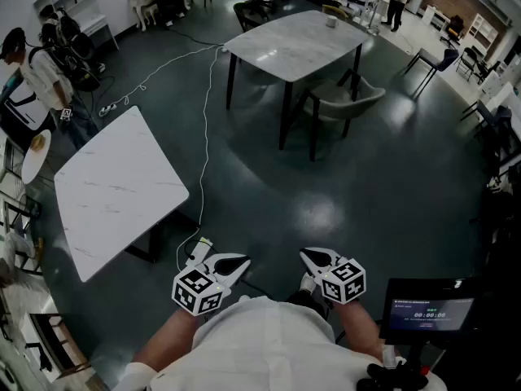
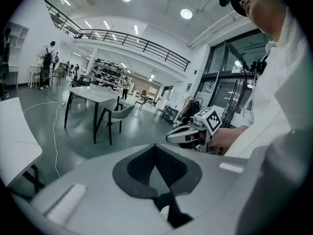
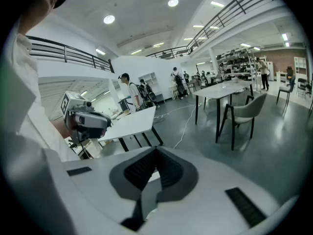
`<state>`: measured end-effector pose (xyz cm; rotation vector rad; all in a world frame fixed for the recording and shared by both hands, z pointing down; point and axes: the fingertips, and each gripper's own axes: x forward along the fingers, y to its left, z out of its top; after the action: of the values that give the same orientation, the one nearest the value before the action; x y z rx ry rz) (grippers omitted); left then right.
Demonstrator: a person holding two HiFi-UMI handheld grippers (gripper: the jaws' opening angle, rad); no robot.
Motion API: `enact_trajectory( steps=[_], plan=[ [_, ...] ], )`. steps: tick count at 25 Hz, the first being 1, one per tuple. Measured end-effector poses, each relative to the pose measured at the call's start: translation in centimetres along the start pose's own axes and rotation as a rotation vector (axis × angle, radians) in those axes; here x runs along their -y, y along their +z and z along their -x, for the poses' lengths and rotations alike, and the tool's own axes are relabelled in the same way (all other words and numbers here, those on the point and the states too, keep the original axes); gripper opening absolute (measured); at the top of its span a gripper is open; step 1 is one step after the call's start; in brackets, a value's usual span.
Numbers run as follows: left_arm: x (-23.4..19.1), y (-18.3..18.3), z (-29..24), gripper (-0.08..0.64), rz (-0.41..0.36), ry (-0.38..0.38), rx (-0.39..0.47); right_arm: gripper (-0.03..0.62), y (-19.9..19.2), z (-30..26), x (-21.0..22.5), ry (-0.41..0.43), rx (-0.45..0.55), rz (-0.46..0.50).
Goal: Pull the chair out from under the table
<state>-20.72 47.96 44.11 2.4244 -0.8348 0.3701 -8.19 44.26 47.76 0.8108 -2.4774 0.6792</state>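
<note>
While the chair stands partly under the far bench | left claw closed tight, empty | right claw closed tight, empty | both well apart from chair

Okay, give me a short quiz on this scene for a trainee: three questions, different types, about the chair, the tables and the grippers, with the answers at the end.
1. True or false: a gripper is touching the chair at the far table.
2. Look at the left gripper and the right gripper. Which one holds something? A) left B) right C) neither
3. Fill in: a white ____ runs between the near table and the far table.

Key
1. False. Both grippers are close to the person's body, well away from the chair.
2. C. Both pairs of jaws are shut with nothing in them.
3. cable
</note>
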Motion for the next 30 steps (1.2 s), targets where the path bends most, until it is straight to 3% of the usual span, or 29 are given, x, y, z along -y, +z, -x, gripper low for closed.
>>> enact_trajectory(
  steps=[5,10,19,23,30],
  plan=[
    [-3.0,-1.2,1.9,0.008,0.016,0.023,-0.016,0.005,0.9,-2.5,-1.6,0.019,-0.022,0.019],
    [-3.1,-0.7,-1.3,0.008,0.021,-0.031,-0.027,0.005,-0.1,-1.9,0.6,-0.016,-0.052,-0.011],
    [-2.5,9.3,-11.9,0.008,-0.114,-0.058,-0.047,0.006,5.5,-0.1,12.0,-0.027,0.04,-0.044],
    [-3.4,12.6,-16.1,0.008,-0.114,-0.048,-0.029,0.008,6.4,0.3,17.8,-0.048,0.042,-0.037],
    [-7.5,14.6,-19.6,0.008,-0.096,-0.059,-0.059,0.01,8.3,-2.6,25.2,-0.108,0.103,-0.162]
  ],
)
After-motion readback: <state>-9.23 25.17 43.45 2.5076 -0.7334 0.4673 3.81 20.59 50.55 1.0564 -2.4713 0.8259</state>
